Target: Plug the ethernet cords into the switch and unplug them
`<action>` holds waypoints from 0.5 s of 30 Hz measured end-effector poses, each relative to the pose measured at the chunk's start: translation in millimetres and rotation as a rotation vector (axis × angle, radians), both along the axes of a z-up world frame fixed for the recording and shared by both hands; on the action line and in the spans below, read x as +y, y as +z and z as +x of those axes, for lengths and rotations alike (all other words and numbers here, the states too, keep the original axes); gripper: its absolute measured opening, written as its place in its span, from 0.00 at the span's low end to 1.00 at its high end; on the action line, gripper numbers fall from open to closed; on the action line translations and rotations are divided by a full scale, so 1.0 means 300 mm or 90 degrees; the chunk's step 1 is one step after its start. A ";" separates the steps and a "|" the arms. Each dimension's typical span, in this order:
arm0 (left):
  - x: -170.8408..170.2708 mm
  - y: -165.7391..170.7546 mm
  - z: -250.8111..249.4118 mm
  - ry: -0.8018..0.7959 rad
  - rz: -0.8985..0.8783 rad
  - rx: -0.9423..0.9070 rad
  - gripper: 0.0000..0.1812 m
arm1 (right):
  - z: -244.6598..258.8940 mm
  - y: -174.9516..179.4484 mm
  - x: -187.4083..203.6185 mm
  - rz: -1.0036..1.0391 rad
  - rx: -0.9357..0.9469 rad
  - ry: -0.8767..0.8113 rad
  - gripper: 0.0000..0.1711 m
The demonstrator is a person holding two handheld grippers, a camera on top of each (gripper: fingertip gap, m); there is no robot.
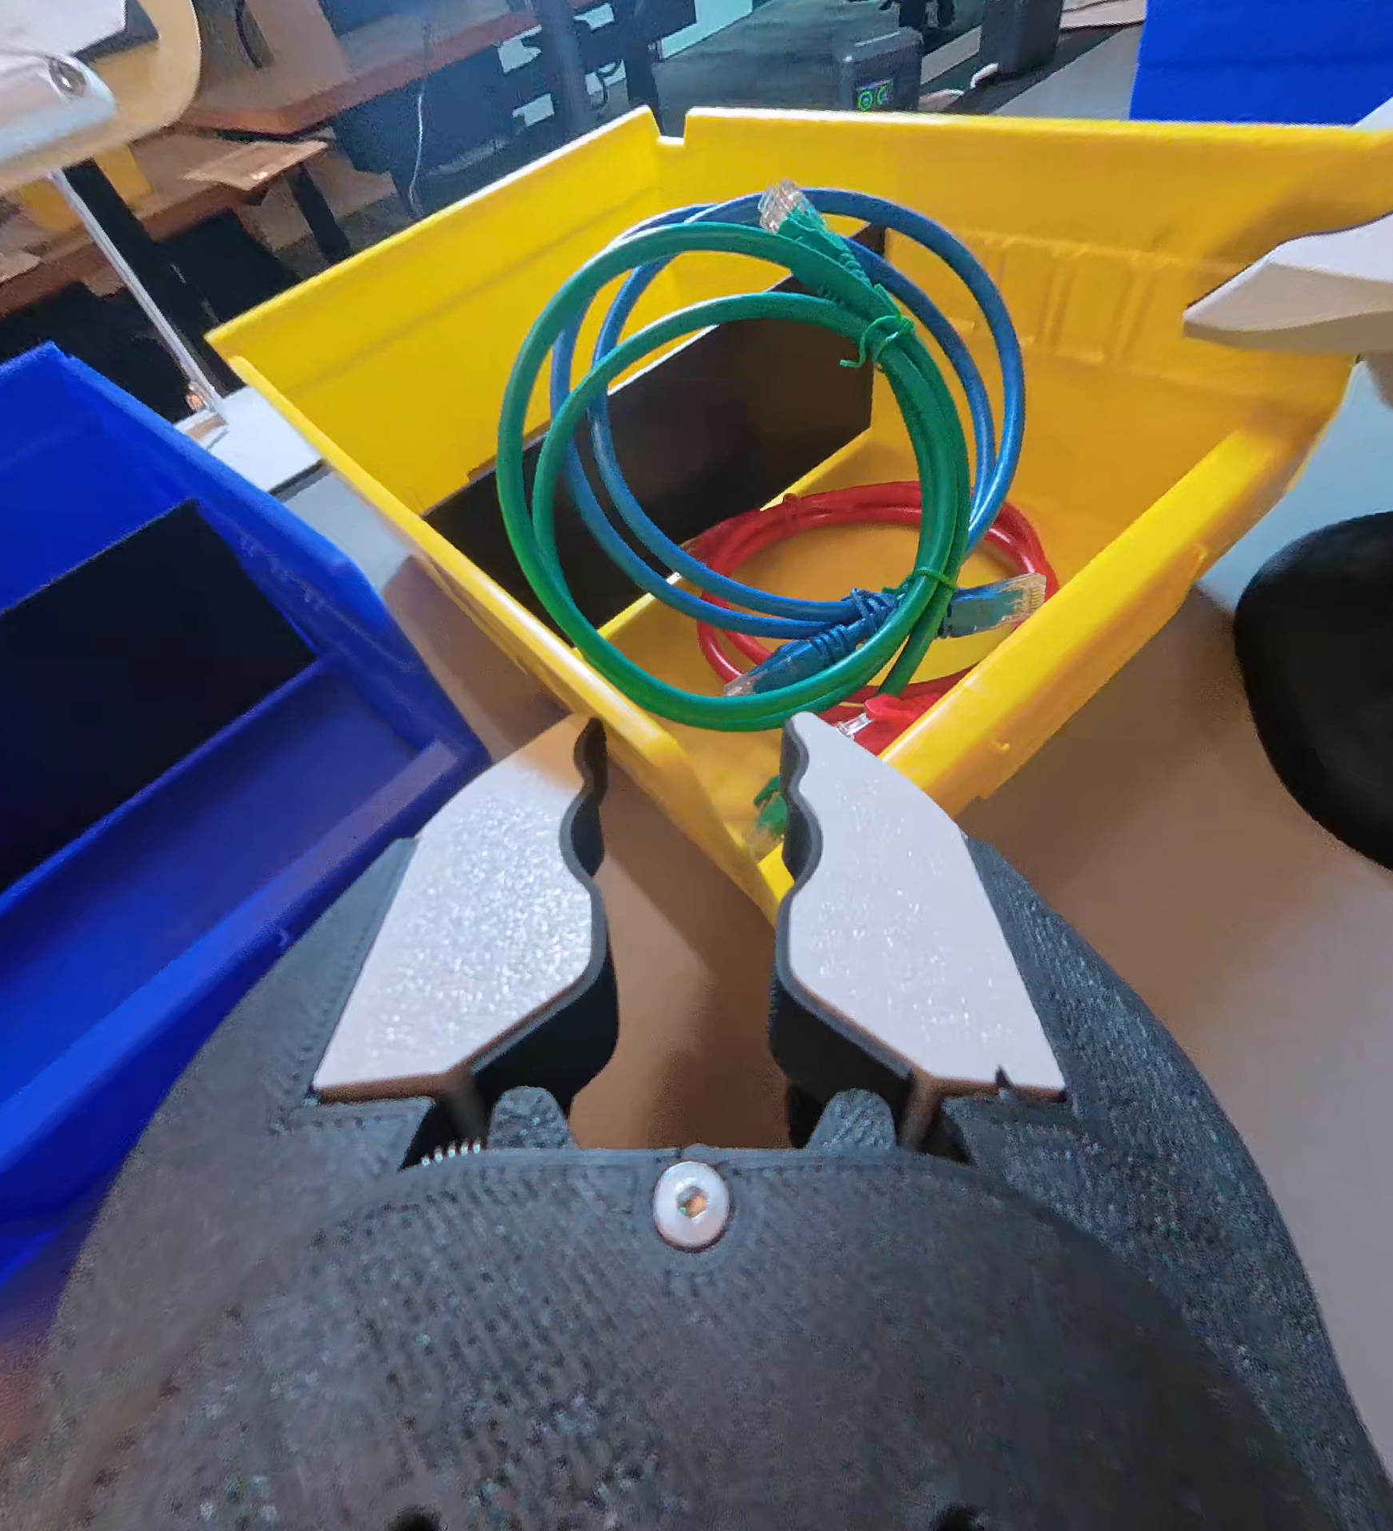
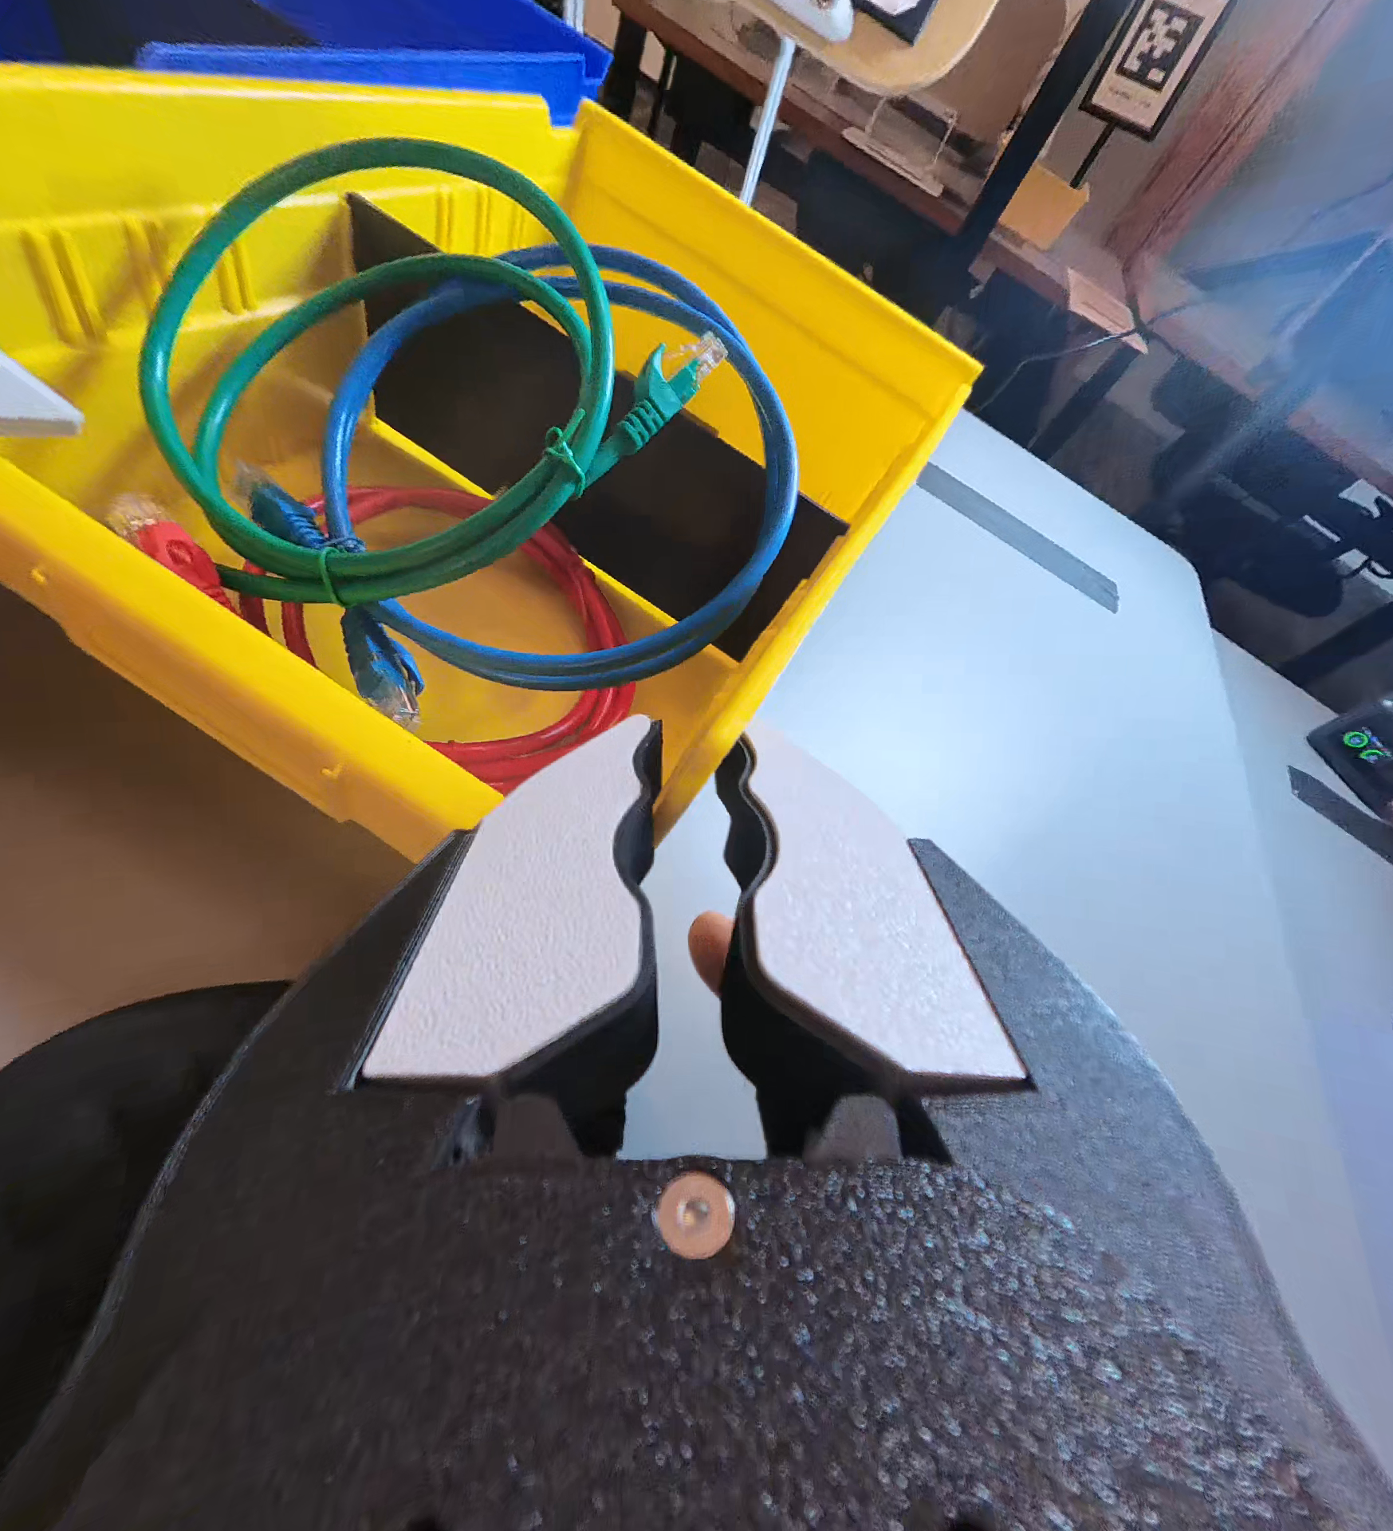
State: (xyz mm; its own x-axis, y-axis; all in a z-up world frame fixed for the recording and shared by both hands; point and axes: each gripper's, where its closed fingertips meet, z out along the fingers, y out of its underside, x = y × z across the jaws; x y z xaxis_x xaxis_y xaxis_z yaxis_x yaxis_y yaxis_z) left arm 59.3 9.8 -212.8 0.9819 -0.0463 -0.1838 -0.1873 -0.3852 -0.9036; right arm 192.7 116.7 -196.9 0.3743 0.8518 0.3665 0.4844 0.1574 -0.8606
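Observation:
A green cord (image 1: 709,714), a blue cord (image 1: 1008,398) and a red cord (image 1: 867,501) lie coiled in a yellow bin (image 1: 428,364), green on top and red at the bottom. My left gripper (image 1: 693,737) is open and empty, just above the bin's near corner. In the right wrist view the green cord (image 2: 394,153), blue cord (image 2: 784,480) and red cord (image 2: 428,497) lie in the same bin (image 2: 800,315). My right gripper (image 2: 689,746) is slightly open and empty over another corner of the bin. I see no switch in either view.
A black divider (image 1: 718,414) splits the yellow bin. A blue bin (image 1: 138,828) stands to its left. The bins rest on brown cardboard (image 1: 1090,870) on a white table (image 2: 966,746). A black round object (image 1: 1364,679) lies to the right. Desks and equipment stand beyond. The grippers' ends are close to 20 cm from one another.

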 end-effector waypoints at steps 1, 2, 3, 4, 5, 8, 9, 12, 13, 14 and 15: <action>-0.008 0.006 0.009 -0.003 0.003 0.000 0.22 | 0.013 0.011 -0.014 0.015 -0.003 -0.008 0.07; -0.022 0.018 0.022 -0.009 0.012 -0.014 0.22 | 0.031 0.028 -0.035 0.032 -0.005 -0.016 0.07; -0.041 0.038 0.038 -0.017 0.027 -0.023 0.21 | 0.053 0.049 -0.064 0.040 -0.001 -0.021 0.07; -0.067 0.062 0.058 -0.027 0.043 -0.021 0.20 | 0.079 0.072 -0.099 0.045 0.003 -0.024 0.07; -0.098 0.088 0.084 -0.038 0.054 -0.012 0.20 | 0.110 0.094 -0.138 0.057 0.002 -0.030 0.07; -0.218 0.168 0.160 -0.072 0.069 0.021 0.18 | 0.203 0.161 -0.283 0.091 -0.008 -0.030 0.08; -0.267 0.199 0.184 -0.086 0.078 0.030 0.17 | 0.232 0.180 -0.334 0.097 -0.011 -0.030 0.08; -0.428 0.278 0.241 -0.118 0.096 0.089 0.14 | 0.301 0.236 -0.486 0.111 0.000 -0.025 0.08; -0.480 0.294 0.251 -0.122 0.099 0.116 0.14 | 0.314 0.254 -0.535 0.113 0.014 -0.018 0.08; -0.529 0.305 0.257 -0.123 0.102 0.138 0.14 | 0.318 0.266 -0.582 0.110 0.031 -0.007 0.08; -0.573 0.313 0.255 -0.122 0.101 0.157 0.14 | 0.317 0.272 -0.624 0.116 0.040 0.001 0.08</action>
State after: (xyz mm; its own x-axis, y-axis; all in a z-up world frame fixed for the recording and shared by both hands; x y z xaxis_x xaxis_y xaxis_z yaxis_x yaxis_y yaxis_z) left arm 135.8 -162.2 -119.0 0.8830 -0.1775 -0.4346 -0.4632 -0.1796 -0.8678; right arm 288.0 -70.3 -115.4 0.3996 0.7744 0.4906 0.4306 0.3140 -0.8462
